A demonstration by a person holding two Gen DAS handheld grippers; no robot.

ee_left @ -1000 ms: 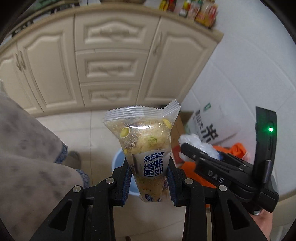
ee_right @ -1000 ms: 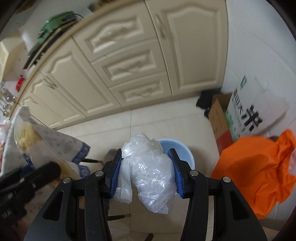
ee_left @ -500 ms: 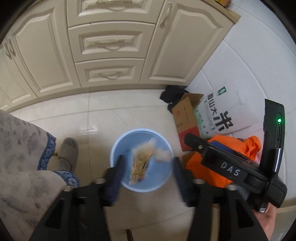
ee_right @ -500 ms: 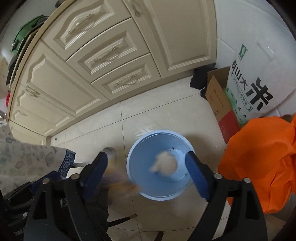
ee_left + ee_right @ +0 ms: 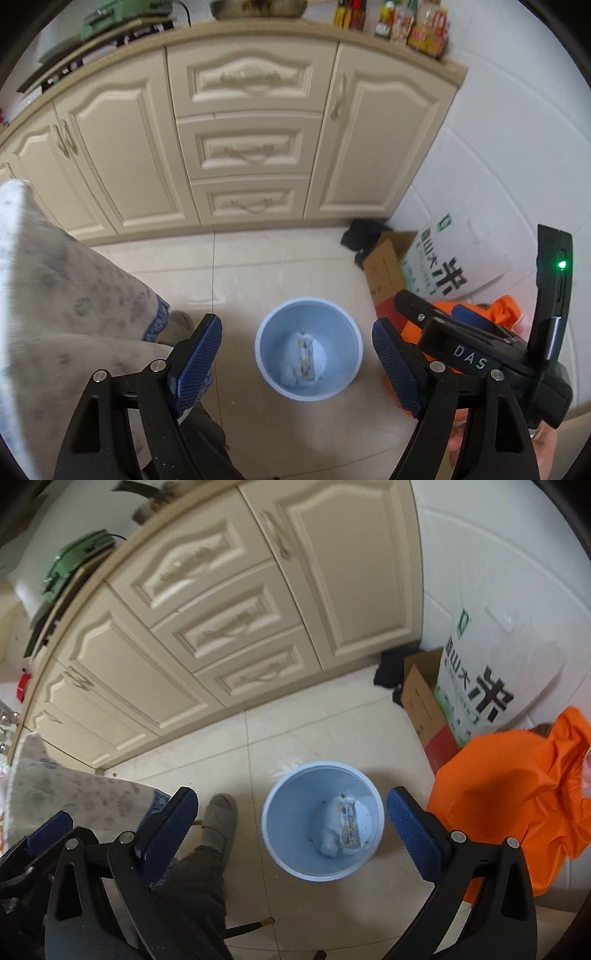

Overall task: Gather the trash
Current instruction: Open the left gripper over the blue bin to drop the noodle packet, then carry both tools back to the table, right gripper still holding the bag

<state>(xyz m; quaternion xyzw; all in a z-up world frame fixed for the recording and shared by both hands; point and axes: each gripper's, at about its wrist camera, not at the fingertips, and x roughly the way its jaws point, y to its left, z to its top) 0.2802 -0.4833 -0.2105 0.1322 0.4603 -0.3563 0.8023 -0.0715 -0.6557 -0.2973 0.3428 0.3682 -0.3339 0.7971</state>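
Observation:
A light blue bin (image 5: 309,350) (image 5: 322,820) stands on the tiled floor below both grippers. Inside it lie the snack packet (image 5: 306,356) (image 5: 349,824) and the crumpled clear plastic bag (image 5: 291,373) (image 5: 328,840). My left gripper (image 5: 295,365) hangs above the bin with its jaws opening and nothing between them. My right gripper (image 5: 291,834) is also above the bin, jaws opening wide and empty. The right gripper's body shows at the right of the left wrist view, and the left gripper's blue pad (image 5: 48,829) sits at the left edge of the right wrist view.
Cream kitchen cabinets (image 5: 251,147) run along the back. A cardboard box (image 5: 384,273), a white rice sack (image 5: 454,258) and an orange bag (image 5: 517,797) crowd the right. A patterned tablecloth (image 5: 55,295) hangs at left. A person's slippered foot (image 5: 219,823) is beside the bin.
Both grippers opened. The snack packet dropped from the left one and the plastic bag from the right one, and both now lie in the bin. The left view has risen.

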